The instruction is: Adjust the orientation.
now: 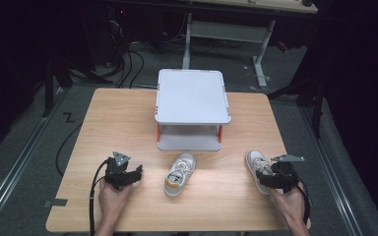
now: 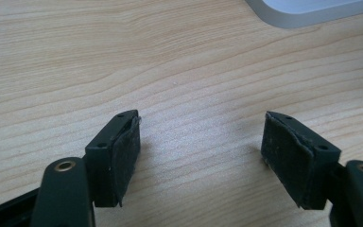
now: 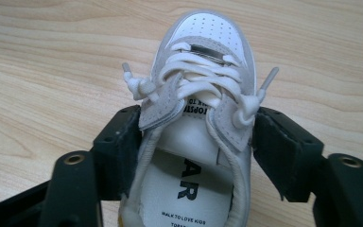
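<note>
the right claw [image 3: 196, 142] is squeezing the sides of a little shoe [image 3: 203, 94] on the worktop [image 1: 128, 128], maybe to lift it. the left claw [image 2: 201, 151] is sitting wide open, holding nothing.

Beyond the tongs a light wooden table [image 1: 128, 118] stands on grey carpet floor [image 1: 24, 162]. Far past them, a white-legged desk [image 1: 256, 29] sits in a dark room. Black cables [image 1: 128, 64] lie on the floor behind the table's far left edge. 1 metal rail [image 1: 15, 162] runs along the floor outside the left tongs.
</note>
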The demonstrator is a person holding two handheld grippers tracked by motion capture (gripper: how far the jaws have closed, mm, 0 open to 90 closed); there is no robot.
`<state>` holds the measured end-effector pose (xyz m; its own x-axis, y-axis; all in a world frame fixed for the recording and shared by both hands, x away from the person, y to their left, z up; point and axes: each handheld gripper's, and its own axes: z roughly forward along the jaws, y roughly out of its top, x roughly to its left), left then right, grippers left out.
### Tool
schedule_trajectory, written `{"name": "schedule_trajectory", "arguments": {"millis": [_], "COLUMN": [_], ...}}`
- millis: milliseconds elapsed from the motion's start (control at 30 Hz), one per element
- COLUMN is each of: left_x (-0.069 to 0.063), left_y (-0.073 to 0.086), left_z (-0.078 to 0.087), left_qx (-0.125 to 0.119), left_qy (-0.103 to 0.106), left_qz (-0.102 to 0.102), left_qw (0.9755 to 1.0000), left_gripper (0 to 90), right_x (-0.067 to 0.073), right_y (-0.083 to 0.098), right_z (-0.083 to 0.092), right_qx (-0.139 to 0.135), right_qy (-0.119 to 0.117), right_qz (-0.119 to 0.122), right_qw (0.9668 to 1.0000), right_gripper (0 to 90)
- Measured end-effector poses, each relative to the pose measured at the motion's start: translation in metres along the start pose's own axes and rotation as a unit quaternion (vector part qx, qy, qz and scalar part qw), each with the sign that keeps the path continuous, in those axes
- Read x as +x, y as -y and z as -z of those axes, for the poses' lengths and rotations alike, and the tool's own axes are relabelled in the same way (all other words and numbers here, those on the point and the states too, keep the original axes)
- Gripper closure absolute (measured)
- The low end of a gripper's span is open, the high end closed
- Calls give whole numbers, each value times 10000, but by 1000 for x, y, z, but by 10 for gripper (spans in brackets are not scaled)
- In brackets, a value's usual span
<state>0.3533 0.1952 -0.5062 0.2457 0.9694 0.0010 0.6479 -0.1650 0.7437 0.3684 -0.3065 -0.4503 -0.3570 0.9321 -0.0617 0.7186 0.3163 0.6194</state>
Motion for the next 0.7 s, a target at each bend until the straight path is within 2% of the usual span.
{"name": "schedule_trajectory", "arguments": {"millis": [133, 267, 333, 600, 667, 700], "left_x": [0, 0, 0, 0, 0, 0], "left_y": [0, 0, 0, 0, 0, 0], "left_z": [0, 0, 0, 0, 0, 0], "left_qx": [0, 1, 1, 4, 4, 4], "left_qy": [-1, 0, 0, 0, 0, -1], "left_qz": [0, 0, 1, 6, 6, 7], "left_qw": [10000, 10000, 10000, 10000, 10000, 10000], "left_gripper": [291, 291, 291, 291, 291, 291], "right_x": [4, 5, 8, 31, 39, 47], "right_y": [1, 0, 1, -3, -5, -6], "right_z": [1, 3, 3, 7, 7, 8], "right_qx": [-36, -41, -47, -51, -54, -57], "right_qy": [97, 50, 61, -107, -189, -257], "right_qz": [71, 67, 150, 459, 533, 651], "right_qw": [9999, 10000, 9999, 9989, 9984, 9975], "right_gripper": [410, 417, 418, 420, 420, 420]}}
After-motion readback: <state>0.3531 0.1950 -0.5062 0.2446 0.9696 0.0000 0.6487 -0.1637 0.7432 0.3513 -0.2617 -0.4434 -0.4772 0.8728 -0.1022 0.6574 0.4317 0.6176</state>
